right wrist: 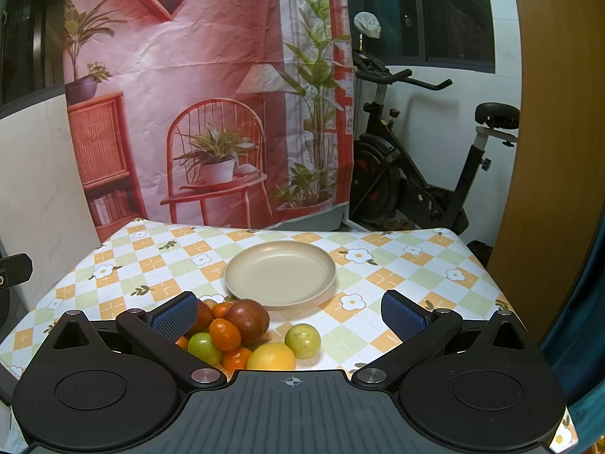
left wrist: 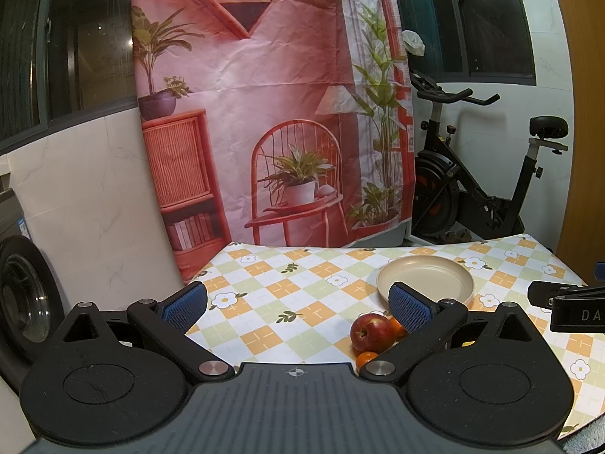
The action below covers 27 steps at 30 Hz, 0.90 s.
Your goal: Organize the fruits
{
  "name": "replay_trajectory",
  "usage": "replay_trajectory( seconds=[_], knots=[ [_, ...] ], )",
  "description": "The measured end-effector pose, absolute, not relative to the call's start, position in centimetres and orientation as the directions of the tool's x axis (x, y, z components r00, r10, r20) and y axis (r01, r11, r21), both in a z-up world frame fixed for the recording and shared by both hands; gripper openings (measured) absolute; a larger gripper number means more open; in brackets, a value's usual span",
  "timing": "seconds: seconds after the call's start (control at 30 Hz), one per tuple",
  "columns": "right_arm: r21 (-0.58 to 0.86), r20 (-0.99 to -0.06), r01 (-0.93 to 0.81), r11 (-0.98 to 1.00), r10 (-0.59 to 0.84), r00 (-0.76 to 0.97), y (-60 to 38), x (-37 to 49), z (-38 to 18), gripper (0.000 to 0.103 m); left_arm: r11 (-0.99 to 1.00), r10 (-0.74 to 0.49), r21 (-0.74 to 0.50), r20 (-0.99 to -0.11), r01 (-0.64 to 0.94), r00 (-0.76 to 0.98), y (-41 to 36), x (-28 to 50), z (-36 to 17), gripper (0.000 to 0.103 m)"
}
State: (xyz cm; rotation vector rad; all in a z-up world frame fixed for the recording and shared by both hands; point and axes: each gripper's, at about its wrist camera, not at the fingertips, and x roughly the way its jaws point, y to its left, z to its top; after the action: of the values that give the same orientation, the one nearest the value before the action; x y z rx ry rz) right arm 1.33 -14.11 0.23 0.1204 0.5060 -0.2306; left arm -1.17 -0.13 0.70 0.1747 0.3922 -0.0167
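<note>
Fingers of the right gripper (right wrist: 289, 316) stand wide and hold nothing, above the near edge of the table (right wrist: 416, 265). Just under and between them lies the fruit pile: a yellow citrus (right wrist: 271, 356) nearest, a green fruit (right wrist: 302, 340) right of it and slightly apart, another green one (right wrist: 204, 347) to the left, small oranges (right wrist: 225, 335) among them, and a dark red fruit (right wrist: 247, 319) at the far side. The left pad partly hides more fruit. Beyond the pile sits the plate (right wrist: 280, 274), bare, its near rim close to the red fruit.

The left gripper (left wrist: 298, 308) is also wide and holds nothing, off to the left. Its view shows an apple (left wrist: 371, 332) with small oranges (left wrist: 366, 359) near and behind it, and the plate (left wrist: 425, 276) farther right, part hidden by its right finger.

No fruit is on the plate, so the task seems to be at its start: a first pick. The lone green fruit looks the easiest, with room on its right for a finger. The next move would call for lowering over it and closing gently so round neighbours do not roll.

Open cloth lies right and far of the plate. The pile sits close to the near edge, so a nudge toward the person could send fruit off.
</note>
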Motion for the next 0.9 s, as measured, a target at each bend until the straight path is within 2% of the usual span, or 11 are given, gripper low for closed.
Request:
replay_trajectory(
  seconds=[0.43, 0.63, 0.9],
  knots=[
    [0.071, -0.487, 0.243, 0.967, -0.179, 0.855, -14.4, 1.5, 0.1, 0.103, 0.987, 0.009, 0.152, -0.403, 0.058, 0.915, 0.3, -0.7, 0.4, 0.103],
    [0.114, -0.425, 0.212, 0.971, -0.145, 0.893, -16.2, 1.1, 0.3, 0.103, 0.987, 0.034, 0.158, -0.415, 0.035, 0.909, 1.0, 0.9, -0.1, 0.103],
    [0.051, -0.352, 0.19, 0.98, -0.161, 0.922, -17.1, 2.9, -2.5, 0.103, 0.994, 0.019, 0.104, -0.468, 0.034, 0.883, 2.3, 4.2, -2.3, 0.102]
  ],
)
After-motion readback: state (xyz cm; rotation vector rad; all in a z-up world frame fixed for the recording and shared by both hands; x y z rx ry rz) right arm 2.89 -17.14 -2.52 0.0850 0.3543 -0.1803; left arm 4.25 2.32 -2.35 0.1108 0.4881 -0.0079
